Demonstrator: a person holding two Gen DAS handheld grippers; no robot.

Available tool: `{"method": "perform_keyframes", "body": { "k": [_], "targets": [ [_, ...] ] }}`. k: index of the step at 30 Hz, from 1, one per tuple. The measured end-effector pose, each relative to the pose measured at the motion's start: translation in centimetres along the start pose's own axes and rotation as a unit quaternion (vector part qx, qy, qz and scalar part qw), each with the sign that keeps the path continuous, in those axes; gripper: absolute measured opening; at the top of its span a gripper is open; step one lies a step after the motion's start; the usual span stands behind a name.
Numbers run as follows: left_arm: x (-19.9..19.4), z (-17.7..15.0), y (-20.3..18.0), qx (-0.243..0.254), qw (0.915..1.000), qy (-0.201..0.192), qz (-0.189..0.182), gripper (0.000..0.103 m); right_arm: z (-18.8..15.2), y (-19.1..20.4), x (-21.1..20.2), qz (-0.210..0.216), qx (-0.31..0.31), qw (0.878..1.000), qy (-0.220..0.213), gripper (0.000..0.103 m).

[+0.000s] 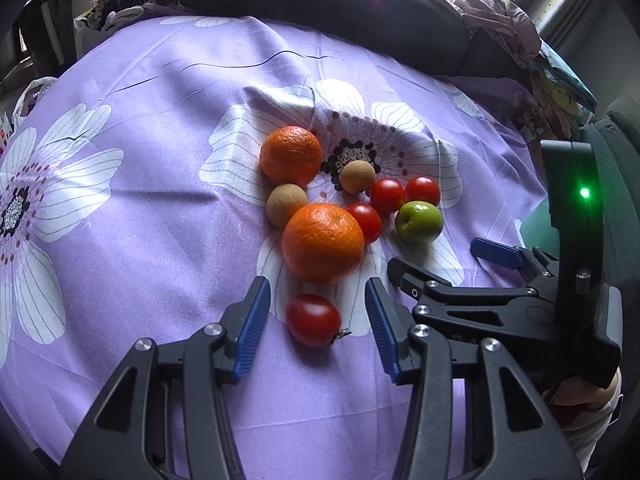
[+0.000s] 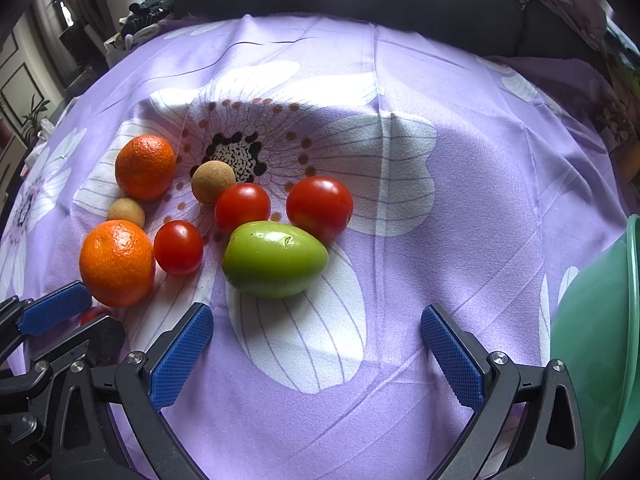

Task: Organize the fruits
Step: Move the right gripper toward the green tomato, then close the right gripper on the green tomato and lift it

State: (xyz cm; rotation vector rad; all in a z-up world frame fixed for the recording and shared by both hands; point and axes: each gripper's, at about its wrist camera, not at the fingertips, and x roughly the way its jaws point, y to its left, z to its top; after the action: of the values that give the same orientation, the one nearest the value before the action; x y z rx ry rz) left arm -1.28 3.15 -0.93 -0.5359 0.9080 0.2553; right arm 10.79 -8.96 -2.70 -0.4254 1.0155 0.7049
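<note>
Jaws wide, left gripper over tomato

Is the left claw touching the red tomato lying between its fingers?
Apart. In the left wrist view the left claw is open, and purple cloth shows on both sides between the tomato and each blue pad.

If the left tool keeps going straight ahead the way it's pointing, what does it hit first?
Most likely the red tomato, which already lies between the open fingers of the left tool. Just beyond it in the same line sits the large orange. Height above the cloth is hard to judge.
</note>
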Motion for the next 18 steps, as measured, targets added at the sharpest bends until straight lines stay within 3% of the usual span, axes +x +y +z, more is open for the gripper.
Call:
{"method": "perform_keyframes", "body": {
  "k": [3,5,10,13,14,18],
  "targets": [
    [-1.3,0.2,-0.6,0.012,0.9998,-0.017,-0.001,0.047,0.0,-0.7,-0.5,0.018,0.015,1.000,-0.012,0.093],
    [-2.7,0.6,-1.2,0.018,0.9991,-0.038,-0.010,0.047,0.0,-1.5,-1.4,0.039,0.021,0.999,-0.019,0.074],
    [-4.8,2.4,-3.2,0.030,0.9962,-0.070,-0.042,0.047,0.5,-3.0,-6.2,0.091,0.028,0.993,-0.070,0.061],
    [-3.7,3.4,-4.5,0.027,0.9966,-0.059,-0.050,0.043,1.9,-5.0,-8.1,0.158,0.080,0.979,-0.099,0.061],
    [-2.9,3.6,-4.8,0.023,0.9970,-0.045,-0.058,0.036,2.5,-5.6,-7.9,0.174,0.100,0.975,-0.094,0.061],
    [0.4,3.6,-6.3,0.015,0.9955,0.004,-0.094,0.029,3.7,-6.3,-5.9,0.178,0.141,0.972,-0.055,0.057]
  ]
}}
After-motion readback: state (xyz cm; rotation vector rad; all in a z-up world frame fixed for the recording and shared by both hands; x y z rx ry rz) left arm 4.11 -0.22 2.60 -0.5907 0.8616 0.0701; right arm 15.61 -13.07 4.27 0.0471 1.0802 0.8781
